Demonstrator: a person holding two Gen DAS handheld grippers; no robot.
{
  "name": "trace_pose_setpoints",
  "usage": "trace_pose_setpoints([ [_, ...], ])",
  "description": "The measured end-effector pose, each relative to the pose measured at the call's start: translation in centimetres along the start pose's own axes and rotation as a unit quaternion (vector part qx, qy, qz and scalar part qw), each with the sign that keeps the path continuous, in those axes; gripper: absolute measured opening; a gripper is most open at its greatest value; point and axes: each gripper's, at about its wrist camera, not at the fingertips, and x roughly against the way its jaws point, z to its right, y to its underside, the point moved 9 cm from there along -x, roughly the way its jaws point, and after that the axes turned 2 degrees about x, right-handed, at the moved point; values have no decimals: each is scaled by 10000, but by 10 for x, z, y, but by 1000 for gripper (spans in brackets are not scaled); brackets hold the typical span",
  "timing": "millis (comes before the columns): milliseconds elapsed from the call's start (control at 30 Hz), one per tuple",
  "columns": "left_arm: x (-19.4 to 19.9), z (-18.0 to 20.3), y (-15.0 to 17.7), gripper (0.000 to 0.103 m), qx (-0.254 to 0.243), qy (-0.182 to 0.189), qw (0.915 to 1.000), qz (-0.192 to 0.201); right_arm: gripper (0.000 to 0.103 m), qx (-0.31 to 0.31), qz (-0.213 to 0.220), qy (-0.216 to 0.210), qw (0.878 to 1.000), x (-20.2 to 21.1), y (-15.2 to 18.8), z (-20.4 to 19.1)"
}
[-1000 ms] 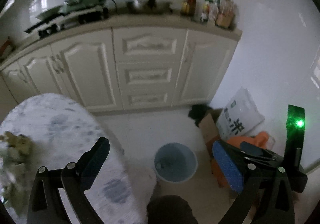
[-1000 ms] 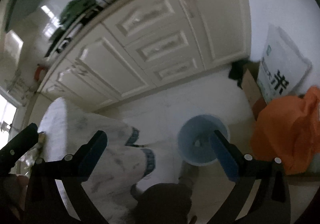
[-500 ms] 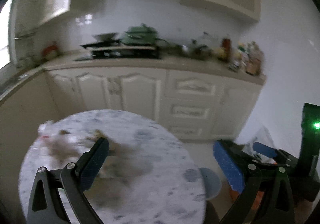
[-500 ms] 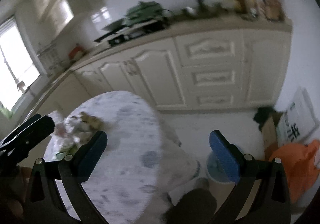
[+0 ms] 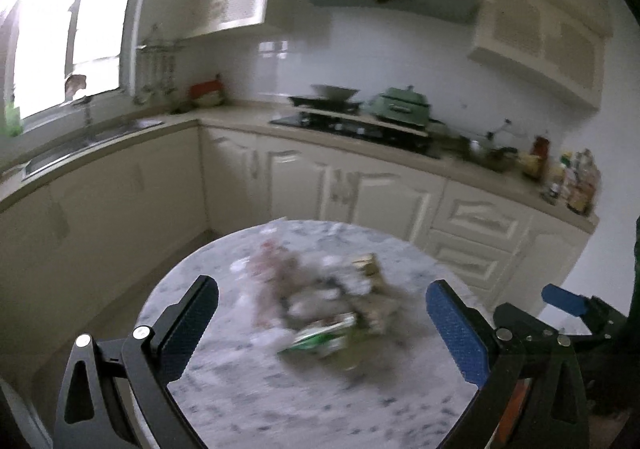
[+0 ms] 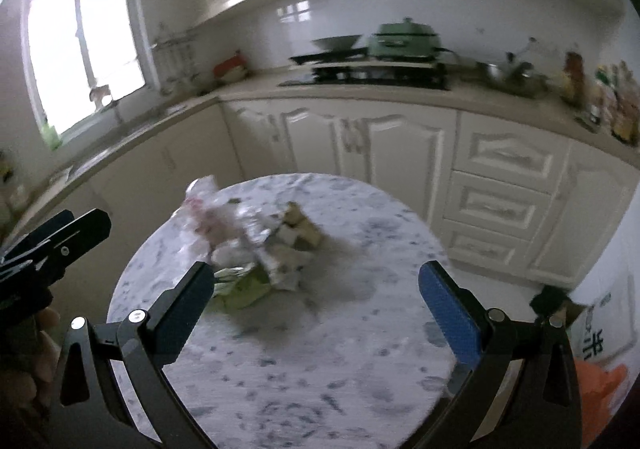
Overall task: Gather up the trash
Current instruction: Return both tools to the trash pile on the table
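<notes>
Only the left wrist view shows the right gripper's blue finger (image 5: 562,299) at its right edge; only the right view shows the left gripper's black finger (image 6: 76,233) at its left edge and the orange plastic bag (image 6: 600,385) lower right. The blurred heap of crumpled wrappers and paper trash (image 5: 328,301) lies mid-way on the round marble-patterned table (image 5: 280,401). A second ago both cameras faced the floor and a blue bin; now they face the table. The left gripper (image 5: 322,323) and right gripper (image 6: 316,301) hover level above the tabletop, jaws spread wide, empty.
</notes>
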Motion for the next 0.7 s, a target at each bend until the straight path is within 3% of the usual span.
trace_pose_setpoints([
  [200,-2,-30,11,102,265,-320,9989,-231,103,221,-364,-122,9990,-30,12,-29],
  [433,-71,-52,-14,102,529,-548,9944,-739,103,477,-920,-495,9934,-85,29,-68],
  [700,-121,-76,-20,102,613,-653,9893,-1150,101,608,-1385,-699,9860,-151,45,-106],
])
